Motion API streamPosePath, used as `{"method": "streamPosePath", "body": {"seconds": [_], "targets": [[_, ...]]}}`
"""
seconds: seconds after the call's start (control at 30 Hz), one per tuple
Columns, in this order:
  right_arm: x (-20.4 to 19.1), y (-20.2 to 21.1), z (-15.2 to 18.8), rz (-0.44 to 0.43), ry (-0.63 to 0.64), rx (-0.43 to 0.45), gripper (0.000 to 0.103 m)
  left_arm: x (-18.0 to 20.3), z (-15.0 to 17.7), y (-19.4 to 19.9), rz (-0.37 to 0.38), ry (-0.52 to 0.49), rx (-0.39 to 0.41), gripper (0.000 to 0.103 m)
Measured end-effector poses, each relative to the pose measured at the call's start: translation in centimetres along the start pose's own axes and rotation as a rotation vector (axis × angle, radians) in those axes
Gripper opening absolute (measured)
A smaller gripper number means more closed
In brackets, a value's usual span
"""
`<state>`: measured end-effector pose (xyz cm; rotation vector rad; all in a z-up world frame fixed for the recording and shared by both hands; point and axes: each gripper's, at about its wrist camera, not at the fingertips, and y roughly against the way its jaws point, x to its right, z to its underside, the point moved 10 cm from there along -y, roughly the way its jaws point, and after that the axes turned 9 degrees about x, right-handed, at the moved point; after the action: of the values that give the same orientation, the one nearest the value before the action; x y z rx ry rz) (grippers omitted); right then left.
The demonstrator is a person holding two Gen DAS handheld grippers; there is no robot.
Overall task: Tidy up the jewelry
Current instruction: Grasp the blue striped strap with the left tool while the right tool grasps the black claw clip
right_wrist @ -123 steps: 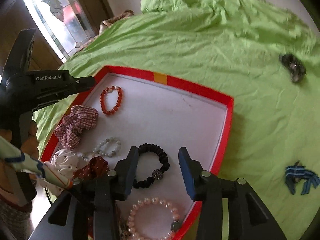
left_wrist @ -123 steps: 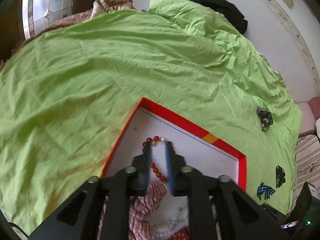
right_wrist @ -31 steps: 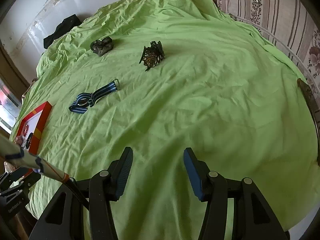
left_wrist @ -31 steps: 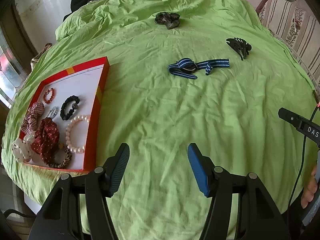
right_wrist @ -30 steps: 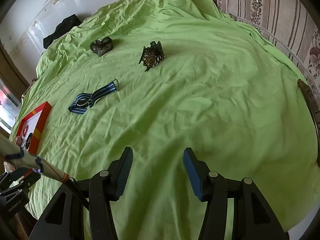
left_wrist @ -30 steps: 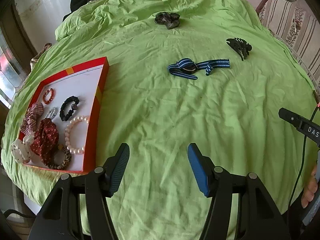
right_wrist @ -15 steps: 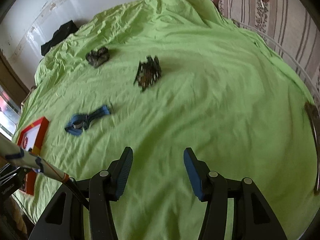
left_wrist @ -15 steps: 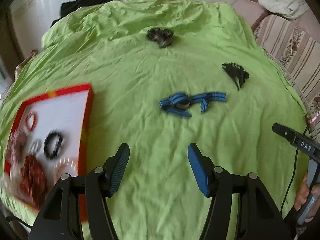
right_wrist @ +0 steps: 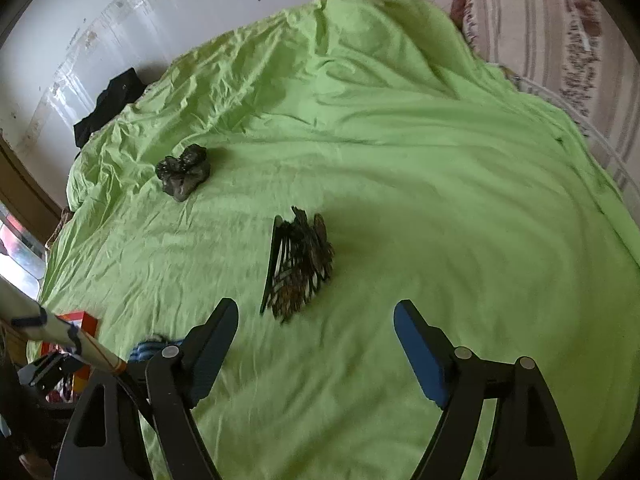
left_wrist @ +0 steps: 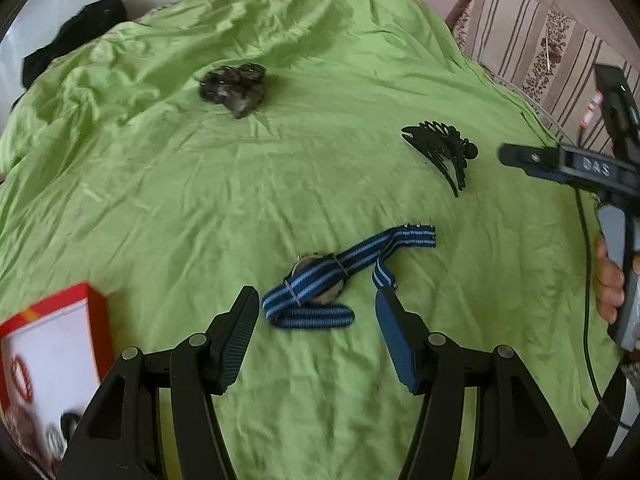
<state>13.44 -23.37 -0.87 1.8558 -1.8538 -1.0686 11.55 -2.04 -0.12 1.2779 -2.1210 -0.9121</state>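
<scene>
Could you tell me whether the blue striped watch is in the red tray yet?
Not yet: the blue striped watch lies on the green sheet, apart from the red tray.

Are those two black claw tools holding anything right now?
No. The left tool hangs open over the striped watch; the right tool is opening near the hair claw.

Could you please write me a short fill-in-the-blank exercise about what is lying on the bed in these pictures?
1. The loose items lie on a ____ sheet.
2. The striped watch strap is blue, while the hair claw clip is ____.
3. The tray at the lower left has a ____ rim.
4. Just ahead of the left tool lies the ____, and nothing is between its fingers.

Missing words: green; black; red; watch strap
</scene>
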Motion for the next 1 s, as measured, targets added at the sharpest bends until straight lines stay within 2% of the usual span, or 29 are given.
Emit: {"method": "streamPosePath", "body": {"seconds": [0.1,0.23,0.33,0.57,0.6,0.67,0.7,0.73,0.77,1.0], "targets": [[-0.4,-2.1,-0.4,0.007,0.016,-0.022,0.086,0.2,-0.6,-1.2,0.024,-0.025,-0.007,0.06],[-0.8,-4.2,-0.4,0.018,0.034,-0.046,0.088,1.4,-1.0,-2.7,0.072,-0.076,-0.022,0.067],[-0.8,-5.3,-0.3,0.036,0.039,-0.06,0.088,2.2,-0.6,-3.8,0.087,-0.117,-0.049,0.067],[0.0,-7.0,0.1,0.092,0.048,-0.082,0.086,2.6,0.2,-5.2,0.103,-0.116,-0.079,0.067],[0.1,-7.1,0.2,0.098,0.047,-0.088,0.084,2.6,0.3,-5.2,0.112,-0.107,-0.086,0.067],[0.2,-7.4,0.5,0.104,0.066,-0.103,0.064,2.5,0.4,-5.2,0.112,-0.1,-0.104,0.054],[0.1,-7.4,0.5,0.104,0.077,-0.104,0.056,2.3,0.6,-5.3,0.095,-0.106,-0.117,0.032],[0.0,-7.3,0.6,0.104,0.095,-0.108,0.036,2.3,0.7,-5.2,0.095,-0.102,-0.129,0.031],[-0.2,-7.1,0.7,0.104,0.105,-0.114,0.03,2.2,0.6,-5.0,0.097,-0.09,-0.125,0.031],[-0.6,-3.9,0.5,0.059,0.084,-0.074,0.029,1.6,0.1,-2.0,0.092,0.022,-0.066,0.022]]}}
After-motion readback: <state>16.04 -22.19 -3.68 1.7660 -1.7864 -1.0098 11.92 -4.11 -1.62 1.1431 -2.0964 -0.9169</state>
